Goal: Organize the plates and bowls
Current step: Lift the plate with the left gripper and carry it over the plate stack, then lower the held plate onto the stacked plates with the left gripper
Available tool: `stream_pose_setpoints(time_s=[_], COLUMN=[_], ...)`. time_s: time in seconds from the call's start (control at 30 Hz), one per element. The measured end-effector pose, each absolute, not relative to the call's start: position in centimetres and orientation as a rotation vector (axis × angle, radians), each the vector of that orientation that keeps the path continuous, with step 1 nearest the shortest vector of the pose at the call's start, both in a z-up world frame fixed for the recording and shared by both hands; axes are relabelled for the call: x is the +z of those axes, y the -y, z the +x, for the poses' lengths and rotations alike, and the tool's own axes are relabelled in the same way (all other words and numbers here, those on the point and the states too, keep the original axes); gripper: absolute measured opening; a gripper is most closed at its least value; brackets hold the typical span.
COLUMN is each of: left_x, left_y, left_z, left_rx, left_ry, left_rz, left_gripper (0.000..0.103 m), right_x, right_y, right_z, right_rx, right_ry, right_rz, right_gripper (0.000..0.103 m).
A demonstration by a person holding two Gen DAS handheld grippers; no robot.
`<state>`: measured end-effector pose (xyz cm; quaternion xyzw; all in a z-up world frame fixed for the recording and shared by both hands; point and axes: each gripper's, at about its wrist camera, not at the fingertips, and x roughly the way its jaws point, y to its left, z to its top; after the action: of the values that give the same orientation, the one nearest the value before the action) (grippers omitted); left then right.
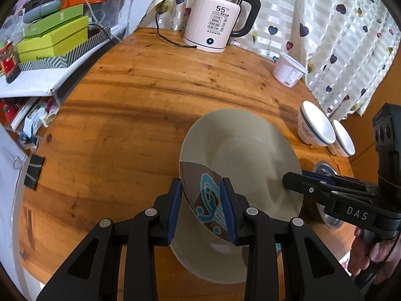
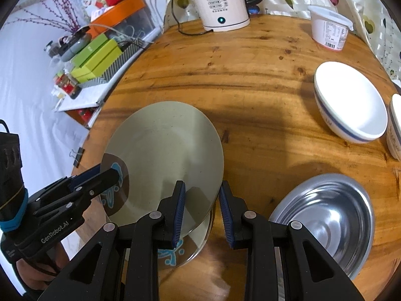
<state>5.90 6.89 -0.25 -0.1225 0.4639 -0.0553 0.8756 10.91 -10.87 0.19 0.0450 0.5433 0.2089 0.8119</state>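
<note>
1. Plate [image 1: 240,150], grey-green with a brown patch and blue pattern at one edge, is being carried tilted above the round wooden desk [image 1: 140,105], one tool on each side of its rim.
2. Left tool [image 1: 202,209] is pinching the patterned edge; the blue pads are lying against both faces of the rim in its own view. Right tool [image 2: 202,212] is pinching the opposite, plain edge, seen side-on from the left wrist camera.
3. Directly under the held plate a second plate [image 2: 185,248] of the same pattern is lying on the desk, its blue motif peeking out below the raised rim. I cannot tell whether the two are touching at the near edge.
4. Step in hand, as I judge it: stacking the two matching plates, with the upper one hanging over the lower and not yet level.
5. Other ware waiting: a steel bowl [image 2: 325,215] just right of the plates, a white bowl with a blue band [image 2: 351,102] farther back, another like it [image 2: 396,125] at the frame edge.
6. Next move is calling for levelling the plate, centring it over the lower one and lowering both sides together before either tool is spreading.
7. Kettle [image 1: 220,15] and a white tub [image 1: 288,69] are standing well apart at the back.
</note>
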Motion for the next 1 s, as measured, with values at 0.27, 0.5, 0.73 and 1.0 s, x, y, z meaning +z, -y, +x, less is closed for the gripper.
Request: stream_pose_setpoints(time_s=[0.27, 0.5, 0.73, 1.0], left_x=[-0.8, -1.4, -1.6, -1.7], left_y=[-6.8, -6.7, -6.6, -6.3], left_z=[4.1, 2.9, 1.9, 1.5], left_rx=[-0.1, -0.089, -0.075, -0.065], left_ry=[-0.981, -0.993, -0.991, -0.986], left_rz=[-0.259, -0.27, -0.265, -0.258], left_gripper=[0.033, 0.033, 0.033, 0.033], right_x=[-0.6, -0.7, -1.1, -1.1], right_y=[10.6, 10.5, 10.3, 10.3], right_z=[9.8, 8.8, 8.1, 7.9], right_rx=[0.457, 0.463, 0.466, 0.468], right_ry=[-1.183, -1.185, -1.191, -1.185], right_rz=[0.088, 0.075, 0.068, 0.059], right_gripper=[0.027, 0.027, 0.027, 0.027])
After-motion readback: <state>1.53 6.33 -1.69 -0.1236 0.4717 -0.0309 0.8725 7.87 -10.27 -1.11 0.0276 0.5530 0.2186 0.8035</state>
